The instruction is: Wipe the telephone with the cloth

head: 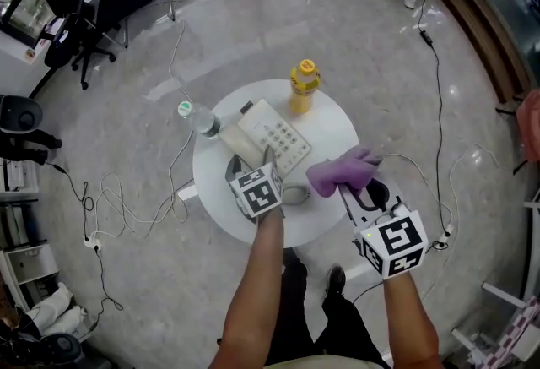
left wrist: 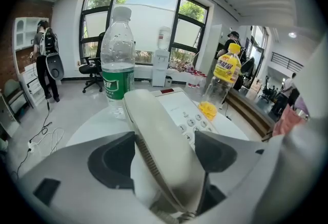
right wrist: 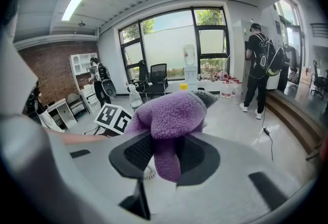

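A cream telephone (head: 283,139) lies on the round white table (head: 337,118), its handset (head: 240,148) resting along its left side. My left gripper (head: 251,160) is open and straddles the handset's near end. In the left gripper view the handset (left wrist: 159,141) runs between the two dark pads (left wrist: 110,161), and the keypad (left wrist: 192,118) shows beyond. My right gripper (head: 359,190) hovers over the table's right front edge, shut on a purple fleece cloth (head: 342,171). In the right gripper view the cloth (right wrist: 169,118) bulges above the jaws, with a tail pinched between them.
A clear water bottle (head: 198,118) with a green label stands left of the telephone, and a yellow drink bottle (head: 304,87) stands behind it. The phone's coiled cord (head: 295,194) lies near the table's front. Cables trail across the floor, office chairs stand far left, and people stand farther back.
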A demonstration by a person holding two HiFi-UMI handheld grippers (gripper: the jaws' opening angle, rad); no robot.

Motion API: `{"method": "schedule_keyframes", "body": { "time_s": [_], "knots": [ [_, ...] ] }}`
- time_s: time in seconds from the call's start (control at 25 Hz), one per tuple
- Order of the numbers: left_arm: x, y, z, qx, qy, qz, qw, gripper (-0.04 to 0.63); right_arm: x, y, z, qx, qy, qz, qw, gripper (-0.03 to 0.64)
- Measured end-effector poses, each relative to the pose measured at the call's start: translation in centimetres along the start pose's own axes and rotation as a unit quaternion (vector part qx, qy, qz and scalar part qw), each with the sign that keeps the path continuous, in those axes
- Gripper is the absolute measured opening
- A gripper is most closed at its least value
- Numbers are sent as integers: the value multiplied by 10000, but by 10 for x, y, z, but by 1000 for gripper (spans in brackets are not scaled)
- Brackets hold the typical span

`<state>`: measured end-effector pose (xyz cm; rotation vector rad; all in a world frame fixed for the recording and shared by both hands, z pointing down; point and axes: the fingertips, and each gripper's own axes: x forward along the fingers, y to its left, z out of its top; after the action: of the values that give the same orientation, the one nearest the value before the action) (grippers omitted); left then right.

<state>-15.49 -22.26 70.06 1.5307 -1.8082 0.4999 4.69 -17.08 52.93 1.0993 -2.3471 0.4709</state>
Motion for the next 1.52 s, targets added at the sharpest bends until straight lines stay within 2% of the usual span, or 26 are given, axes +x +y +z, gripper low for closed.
{"method": "schedule_keyframes", "body": {
  "time_s": [0.2,0.4,0.6,0.88,1.0,1.08,1.24,1.32,1.36,1.4,1.52],
  "knots": [
    [-2,2,1,-90,-99,-104,9999,345,-1,1,-3,12,28,0,10000,109],
    [-10,4,4,-453,-223,-578,9971,305,-4,3,-6,39,36,13,10000,108],
    [-20,7,2,-934,-216,-1120,9891,267,-8,7,-9,84,59,56,9999,108],
    [-43,7,-5,-1817,-227,-2195,9583,236,-10,16,-8,267,54,205,9994,109],
    [-57,6,-6,-2437,-234,-2741,9300,230,-9,23,-7,298,62,263,9992,109],
    [-69,6,-6,-2700,-237,-3089,9117,230,-8,28,-7,318,84,310,9990,109],
    [-89,7,-8,-2823,-216,-3503,8928,227,-3,39,-11,352,146,417,9984,109],
    [-99,6,-5,-3070,-279,-3777,8731,225,1,44,-13,420,168,500,9977,109],
    [-106,5,-3,-3241,-311,-3955,8588,225,3,46,-14,482,172,556,9971,109],
    [-114,3,-2,-3470,-323,-4144,8407,225,6,49,-14,570,171,622,9963,109],
    [-145,-6,6,-4125,-352,-4827,7718,224,16,55,-10,941,118,809,9922,109]
  ]
}}
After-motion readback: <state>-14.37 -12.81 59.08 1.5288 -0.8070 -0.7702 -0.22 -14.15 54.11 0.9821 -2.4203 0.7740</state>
